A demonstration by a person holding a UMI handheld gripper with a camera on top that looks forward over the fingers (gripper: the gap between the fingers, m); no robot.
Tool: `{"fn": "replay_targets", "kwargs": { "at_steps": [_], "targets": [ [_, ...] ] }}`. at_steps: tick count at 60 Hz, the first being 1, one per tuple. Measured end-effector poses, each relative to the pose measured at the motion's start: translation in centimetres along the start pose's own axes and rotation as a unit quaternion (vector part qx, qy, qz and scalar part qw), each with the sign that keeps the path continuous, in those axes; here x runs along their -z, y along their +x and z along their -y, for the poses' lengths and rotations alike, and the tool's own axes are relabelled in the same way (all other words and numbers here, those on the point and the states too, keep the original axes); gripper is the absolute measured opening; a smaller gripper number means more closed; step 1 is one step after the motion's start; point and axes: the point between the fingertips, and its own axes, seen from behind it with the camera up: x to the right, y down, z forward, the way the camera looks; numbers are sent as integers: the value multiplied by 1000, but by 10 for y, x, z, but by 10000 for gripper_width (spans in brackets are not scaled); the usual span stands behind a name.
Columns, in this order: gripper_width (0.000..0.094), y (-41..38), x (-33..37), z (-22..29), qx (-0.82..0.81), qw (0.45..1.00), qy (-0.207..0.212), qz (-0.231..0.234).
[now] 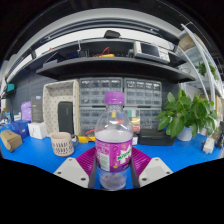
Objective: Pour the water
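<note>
Gripper: I see my gripper [113, 165] closed on the water bottle [113, 140], both magenta pads [87, 159] pressed against its sides.
Water bottle: upright between the fingers, clear plastic with a pink cap and a pink label (the print on it is too small for me to read); its base is cut off from my view.
Table: a blue table [35, 153] runs left and right behind the bottle.
Cup: a small patterned cup [62, 144] stands on the table, left of the bottle and a little farther off.
Plant: a leafy potted plant [187, 112] on the right; its pot is hard to make out.
Far side: drawer cabinets [128, 92] under a dark shelf [110, 63]; what sits on the shelf I cannot tell.
Left edge: boxes [10, 139], partly cut off.
</note>
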Motion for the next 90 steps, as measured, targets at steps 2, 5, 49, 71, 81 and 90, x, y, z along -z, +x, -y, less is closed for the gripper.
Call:
{"fn": "replay_targets", "kwargs": {
  "at_steps": [2, 5, 49, 71, 81, 90],
  "targets": [
    [499, -1, 1, 0, 5, 1000, -1, -1],
    [465, -2, 1, 0, 10, 1000, 2, -5],
    [353, -29, -73, 31, 386, 921, -38, -20],
    [353, -86, -147, 61, 749, 662, 2, -31],
    [351, -104, -163, 75, 848, 526, 22, -52],
    [351, -121, -173, 79, 896, 439, 39, -63]
  ]
}}
